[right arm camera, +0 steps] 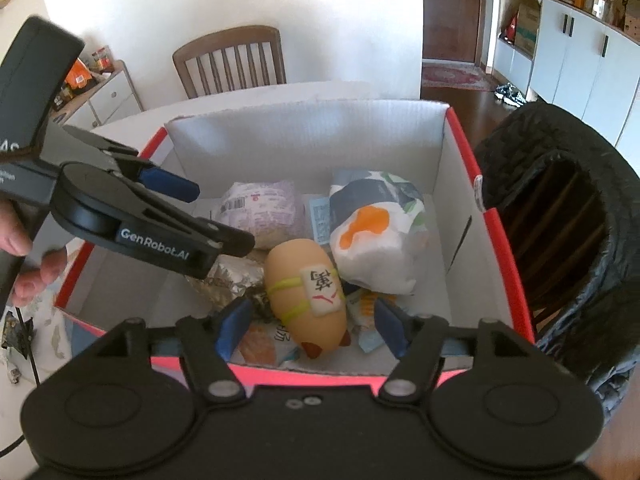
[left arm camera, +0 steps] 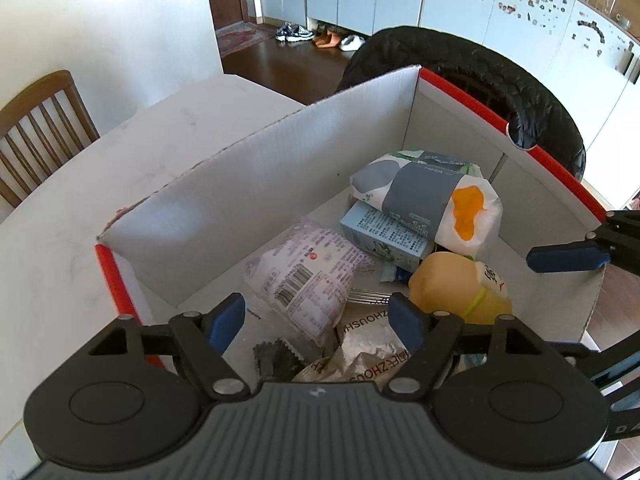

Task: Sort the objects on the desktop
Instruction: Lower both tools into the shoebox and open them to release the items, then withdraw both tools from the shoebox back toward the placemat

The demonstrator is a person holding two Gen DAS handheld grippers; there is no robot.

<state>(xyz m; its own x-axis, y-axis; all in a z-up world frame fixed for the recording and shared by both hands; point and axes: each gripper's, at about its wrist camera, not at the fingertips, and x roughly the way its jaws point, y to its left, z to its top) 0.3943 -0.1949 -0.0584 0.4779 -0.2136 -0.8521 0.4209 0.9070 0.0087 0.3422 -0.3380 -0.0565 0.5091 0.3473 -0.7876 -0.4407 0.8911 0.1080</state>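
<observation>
Deposit step: both the left gripper (left arm camera: 320, 320) and right gripper (right arm camera: 310, 330) hover, fingers parted and empty, over the red-rimmed white cardboard box (right arm camera: 304, 136) holding the sorted objects. Next move, I judge: fetch another item.

Two fisheye wrist cameras look steeply down from close above a cardboard box (left arm camera: 240, 184) on a table. The left wrist view faces across it from one near corner, the right wrist view from another side. Both share the box's inside.
</observation>
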